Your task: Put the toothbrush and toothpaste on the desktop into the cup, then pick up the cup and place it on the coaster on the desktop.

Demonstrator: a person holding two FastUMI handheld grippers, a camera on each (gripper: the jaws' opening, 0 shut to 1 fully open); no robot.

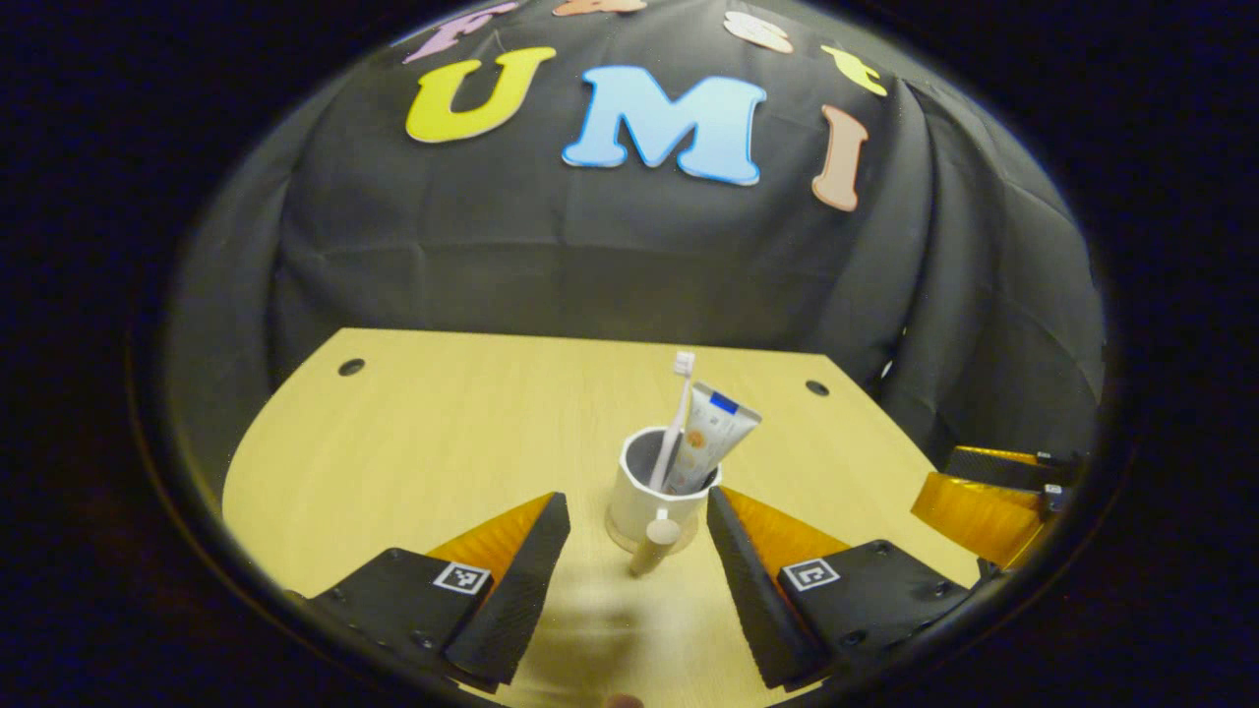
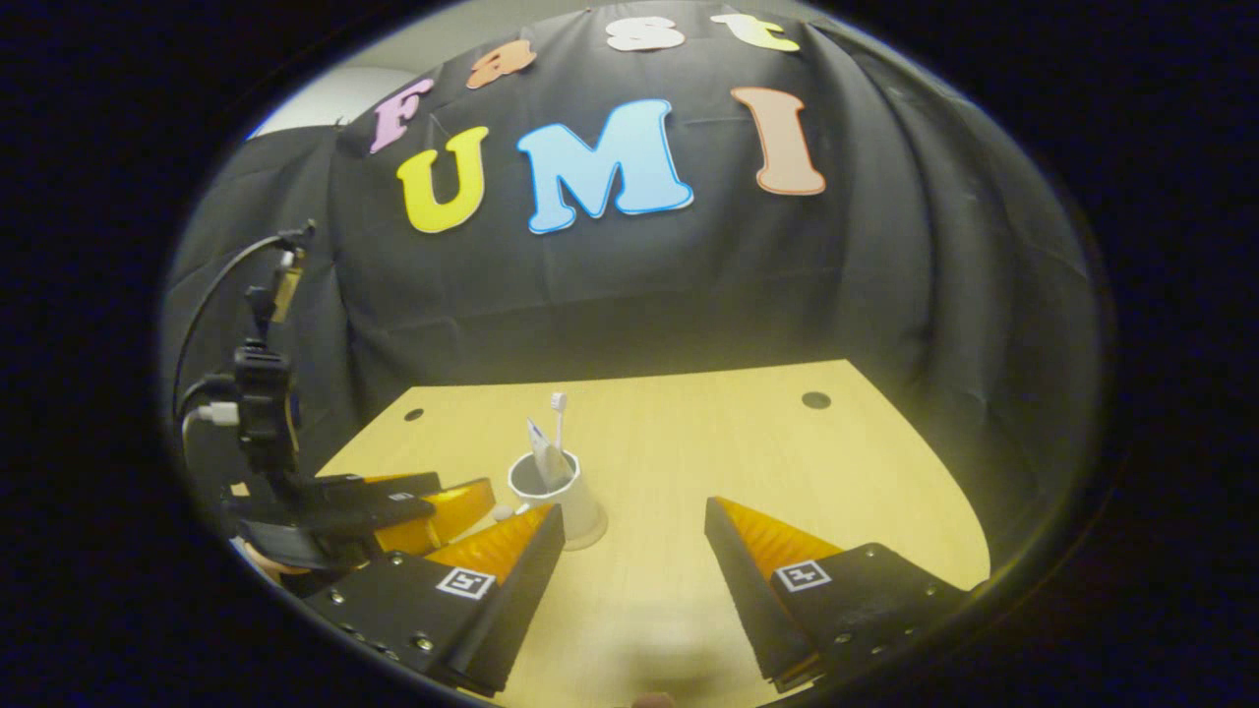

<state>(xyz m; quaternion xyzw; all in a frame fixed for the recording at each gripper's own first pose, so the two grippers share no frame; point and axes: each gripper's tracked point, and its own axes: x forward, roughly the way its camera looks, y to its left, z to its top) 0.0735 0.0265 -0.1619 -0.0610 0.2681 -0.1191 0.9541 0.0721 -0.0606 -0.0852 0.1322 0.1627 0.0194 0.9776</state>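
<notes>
— Left gripper view first: what do you see ahead of your left tool [image 1: 637,580]?

— My left tool is open, with its two fingers wide apart and nothing between them pressed. Just ahead of the gap stands the cup [image 1: 651,497], upright on the bench [image 1: 443,442]. The cup is not touched by either finger. The toothbrush [image 1: 677,418] stands in the cup with the bristles up, and the toothpaste [image 1: 710,438] leans beside it in the same cup, to the right of the brush. Under the cup I see a round rim, which looks like the coaster [image 1: 629,541], and a short wooden handle [image 1: 653,548] points from there toward my tool. If the handle belongs to the coaster or the cup, I cannot tell.

— And your right tool [image 2: 634,580]?

— In the right gripper view it is also open and holds nothing. The cup [image 2: 561,497] is ahead and to the left of it, near the tip of its left finger, but apart from it. The toothbrush [image 2: 559,418] and toothpaste [image 2: 539,447] stand out of the cup. Farther to the left I see my other tool [image 2: 413,511], close beside the cup.
</notes>
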